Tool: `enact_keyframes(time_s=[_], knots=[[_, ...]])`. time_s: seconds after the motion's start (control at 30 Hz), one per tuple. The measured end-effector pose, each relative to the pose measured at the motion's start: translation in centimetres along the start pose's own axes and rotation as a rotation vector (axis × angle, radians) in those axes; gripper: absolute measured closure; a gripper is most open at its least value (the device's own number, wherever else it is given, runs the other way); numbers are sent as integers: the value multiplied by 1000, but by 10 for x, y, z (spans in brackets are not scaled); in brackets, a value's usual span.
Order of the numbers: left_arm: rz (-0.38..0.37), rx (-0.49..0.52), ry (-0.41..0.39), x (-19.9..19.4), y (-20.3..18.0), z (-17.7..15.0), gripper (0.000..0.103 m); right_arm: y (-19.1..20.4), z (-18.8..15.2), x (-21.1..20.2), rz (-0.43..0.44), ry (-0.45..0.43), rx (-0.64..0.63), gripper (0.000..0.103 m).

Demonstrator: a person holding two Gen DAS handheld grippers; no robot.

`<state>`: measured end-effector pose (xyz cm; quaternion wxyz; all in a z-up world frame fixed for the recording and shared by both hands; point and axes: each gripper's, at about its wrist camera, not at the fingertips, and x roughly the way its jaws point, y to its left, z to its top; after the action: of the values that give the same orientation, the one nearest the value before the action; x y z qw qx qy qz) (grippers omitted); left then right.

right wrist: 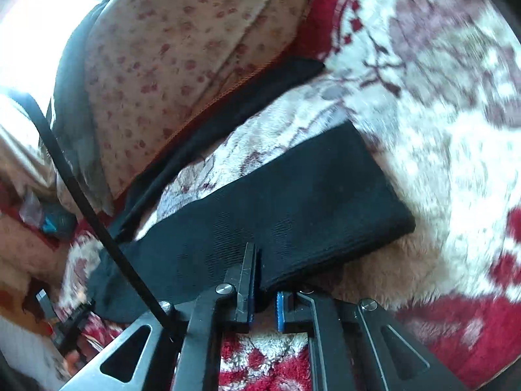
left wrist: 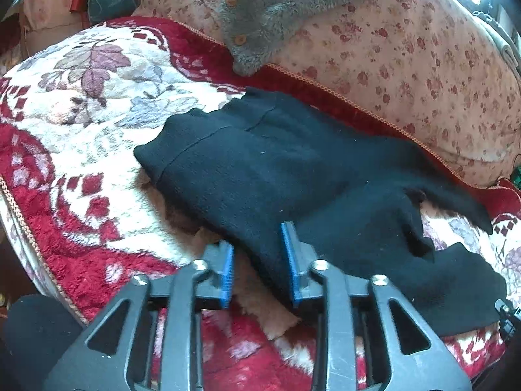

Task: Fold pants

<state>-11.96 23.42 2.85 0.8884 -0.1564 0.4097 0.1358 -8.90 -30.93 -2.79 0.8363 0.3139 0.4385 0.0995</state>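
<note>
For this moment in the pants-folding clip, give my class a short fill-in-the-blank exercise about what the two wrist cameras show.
1. The pants lying on the patterned blanket are ____ in colour.
2. The pads of the left gripper are ____ in colour.
3. The grey fleece garment on the floral cushion fastens with round ____.
4. The right gripper reaches the hem end of a pant ____.

Missing words: black; blue; buttons; leg

Two close wrist views along the jaws, both over the black pants (left wrist: 276, 169) on the blanket (left wrist: 81, 104).
</note>
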Motion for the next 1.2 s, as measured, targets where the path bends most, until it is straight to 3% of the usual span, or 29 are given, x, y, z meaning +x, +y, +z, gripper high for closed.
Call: enact_keyframes(time_s=[0.17, 0.4, 0.57, 0.7, 0.9, 1.1, 1.2], knots=[[21, 4, -1, -16, 9, 1, 63, 1, 9, -15, -95, 12, -1, 77], [14, 21, -47, -41, 5, 13, 63, 11, 29, -48, -104, -76, -19, 76], [-30, 60, -44, -41, -15, 28, 63, 33, 39, -40, -36, -82, -85, 76], [-77, 83, -10, -31, -36, 39, 63, 47, 45, -28, -31, -87, -104, 76], [-116, 100, -6, -24, -58, 47, 63, 46, 59, -46, -142, -161, -129, 76], [-133, 132, -1, -20, -73, 50, 63, 27, 70, -66, -156, -212, -88, 73], [-145, 152, 8, -17, -82, 53, 63, 26, 72, -58, -136, -188, -96, 72]])
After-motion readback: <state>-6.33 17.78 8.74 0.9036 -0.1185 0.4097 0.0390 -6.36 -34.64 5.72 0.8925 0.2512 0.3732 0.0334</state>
